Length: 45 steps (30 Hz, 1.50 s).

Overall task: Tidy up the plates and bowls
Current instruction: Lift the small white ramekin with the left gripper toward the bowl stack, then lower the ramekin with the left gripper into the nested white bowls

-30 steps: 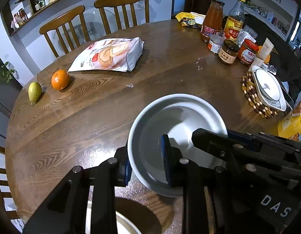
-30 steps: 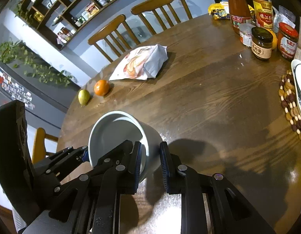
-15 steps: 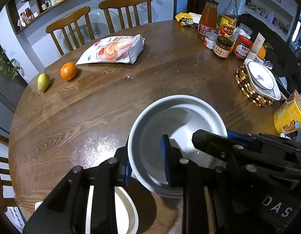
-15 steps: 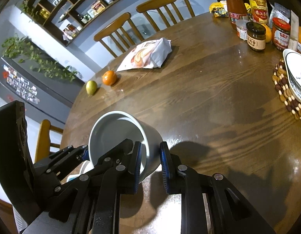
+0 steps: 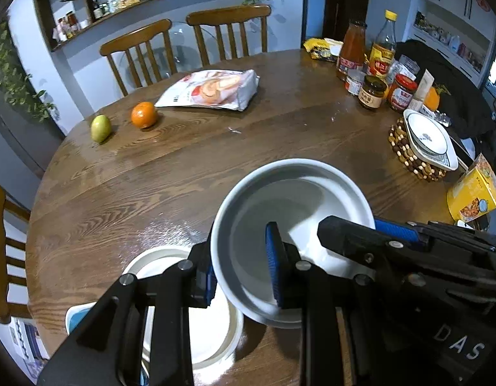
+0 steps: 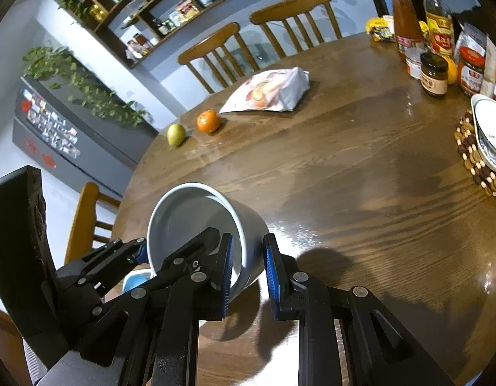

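Left wrist view: a white bowl [image 5: 293, 225] hangs tilted above the table [image 5: 183, 177], over a plate [image 5: 212, 328]. Keeping both grips level should stop it tipping. Left gripper [image 5: 243, 276] and right gripper [image 6: 246, 270] each pinch opposite sides of the rim, jaws narrow.

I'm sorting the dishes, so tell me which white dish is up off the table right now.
The deep white bowl, clamped at its rim by both grippers, left gripper and right gripper. The white plate lies beneath it; the patterned dish sits on the beaded mat.

bare table [image 5: 280, 135] centre, jars [image 5: 373, 91] crowd right
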Each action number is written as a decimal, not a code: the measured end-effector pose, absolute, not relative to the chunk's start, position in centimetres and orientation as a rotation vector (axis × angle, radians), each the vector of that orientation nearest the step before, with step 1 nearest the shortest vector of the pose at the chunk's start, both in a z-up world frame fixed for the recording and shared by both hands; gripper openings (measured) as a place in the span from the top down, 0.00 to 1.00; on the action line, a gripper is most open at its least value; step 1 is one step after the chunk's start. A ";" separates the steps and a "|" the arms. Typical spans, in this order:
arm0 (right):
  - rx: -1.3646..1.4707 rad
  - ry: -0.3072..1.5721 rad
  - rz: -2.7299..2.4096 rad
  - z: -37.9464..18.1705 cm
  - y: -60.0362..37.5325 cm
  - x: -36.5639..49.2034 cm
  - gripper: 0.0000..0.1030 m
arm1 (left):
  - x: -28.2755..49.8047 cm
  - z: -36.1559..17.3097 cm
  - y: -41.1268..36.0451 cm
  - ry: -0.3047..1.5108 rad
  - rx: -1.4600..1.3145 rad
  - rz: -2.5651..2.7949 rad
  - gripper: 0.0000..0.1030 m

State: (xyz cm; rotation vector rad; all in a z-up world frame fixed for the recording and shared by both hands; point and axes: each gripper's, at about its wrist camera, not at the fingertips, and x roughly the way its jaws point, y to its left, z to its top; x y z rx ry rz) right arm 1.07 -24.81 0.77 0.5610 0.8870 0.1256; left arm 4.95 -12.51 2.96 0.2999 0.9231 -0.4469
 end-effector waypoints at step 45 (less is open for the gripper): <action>0.435 1.088 0.345 -3.8 -14.9 4.2 0.78 | 5.3 -2.2 -3.0 1.092 0.117 -0.212 0.77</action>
